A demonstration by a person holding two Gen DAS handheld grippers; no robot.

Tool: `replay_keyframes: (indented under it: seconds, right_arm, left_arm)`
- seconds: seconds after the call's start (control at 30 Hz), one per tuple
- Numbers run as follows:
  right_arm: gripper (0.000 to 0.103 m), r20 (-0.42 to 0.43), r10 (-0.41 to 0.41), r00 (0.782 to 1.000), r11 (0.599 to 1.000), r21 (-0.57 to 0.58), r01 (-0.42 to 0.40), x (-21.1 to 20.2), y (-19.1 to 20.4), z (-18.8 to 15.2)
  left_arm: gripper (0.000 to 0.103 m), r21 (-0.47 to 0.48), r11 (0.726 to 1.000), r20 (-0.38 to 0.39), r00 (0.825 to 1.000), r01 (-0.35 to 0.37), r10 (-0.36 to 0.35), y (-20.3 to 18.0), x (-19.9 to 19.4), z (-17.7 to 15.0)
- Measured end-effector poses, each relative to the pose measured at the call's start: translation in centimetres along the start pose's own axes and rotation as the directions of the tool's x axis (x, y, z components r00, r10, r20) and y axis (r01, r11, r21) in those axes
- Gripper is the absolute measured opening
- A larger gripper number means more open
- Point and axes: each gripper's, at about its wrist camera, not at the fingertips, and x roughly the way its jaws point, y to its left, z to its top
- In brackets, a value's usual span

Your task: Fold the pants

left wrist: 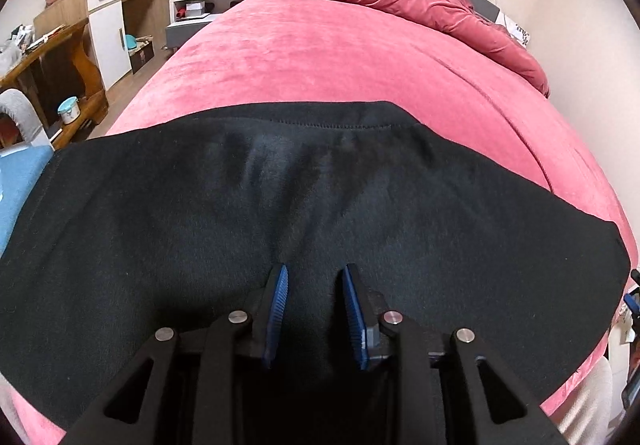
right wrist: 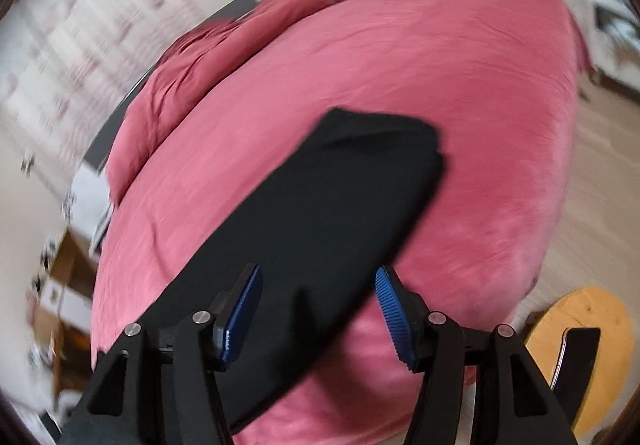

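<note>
Black pants [left wrist: 304, 213] lie folded flat across the near part of a pink bed [left wrist: 340, 57]. My left gripper [left wrist: 315, 271] is open, its blue pads just above the near part of the fabric, nothing between them. In the blurred right wrist view the pants [right wrist: 320, 213] stretch as a long black strip away over the bed [right wrist: 480, 105]. My right gripper [right wrist: 318, 271] is open wide over the near end of the strip, holding nothing.
A pink crumpled duvet [left wrist: 420, 1] lies at the head of the bed. Wooden desk and white cabinet [left wrist: 104, 29] stand at the left. A blue cloth [left wrist: 20, 181] lies at the left edge. A round wooden stool [right wrist: 580, 345] with a phone stands at the right.
</note>
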Motion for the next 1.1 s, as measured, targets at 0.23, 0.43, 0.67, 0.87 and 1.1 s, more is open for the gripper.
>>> replay_keyframes:
  seconds: [0.23,0.43,0.67,0.87,1.1]
  right_arm:
    - [0.065,0.058,0.159,0.986,0.953,0.253,-0.169,2.7,-6.4,2.9]
    - [0.065,0.131,0.202,0.971,0.923,0.307,-0.233,4.4,-7.4,4.0]
    - [0.026,0.069,0.202,0.977,0.950,0.229,-0.213,5.1,-5.7,5.5]
    - [0.023,0.076,0.188,0.979,0.965,0.173,-0.198,2.9,-2.2,6.6]
    - [0.022,0.128,0.149,0.981,0.989,-0.020,-0.147,-3.5,7.2,6.3]
  left_arm:
    - [0.034,0.006,1.000,-0.010,1.000,-0.022,0.022,-0.4,0.1,0.0]
    - [0.034,0.003,1.000,-0.009,1.000,-0.015,0.015,-0.4,0.3,0.1]
    - [0.034,-0.004,1.000,0.000,1.000,-0.019,0.019,-0.3,0.3,-0.1]
    - [0.034,-0.077,0.996,0.001,0.999,0.044,-0.044,0.8,-0.8,-0.1]
    - [0.034,-0.126,0.988,0.018,0.996,0.087,-0.085,1.8,-2.1,-0.7]
